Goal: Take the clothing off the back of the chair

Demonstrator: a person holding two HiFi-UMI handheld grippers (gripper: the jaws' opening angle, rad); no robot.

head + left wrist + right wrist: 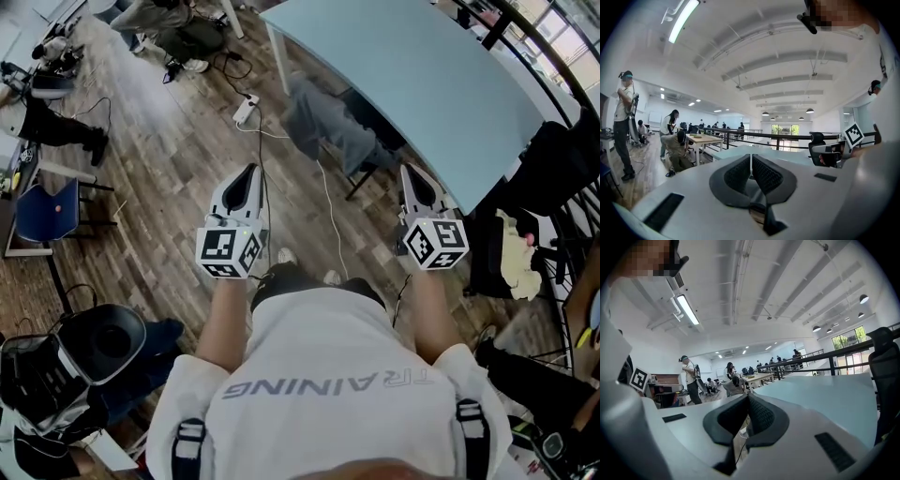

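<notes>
Nearest, two grippers, both empty: the left gripper (pixel 250 172) and right gripper (pixel 409 172) each have their jaws pressed together on nothing. Beyond them at twelve o'clock, one grey garment (pixel 319 122) drapes the back of one chair (pixel 377 131) at one pale blue table (pixel 422 75). Nothing is done yet; reaching, gripping and lifting it off all remain.

Both bare forearms extend forward, side by side. The white left gripper (pixel 249 173) and white right gripper (pixel 411 174) have jaws closed, nothing between them.

Right gripper (pixel 748 397), fingers (pixel 761 416) closed together and empty, before a pale blue worktop (pixel 820 397); black office chair (pixel 886 366) at right.
</notes>
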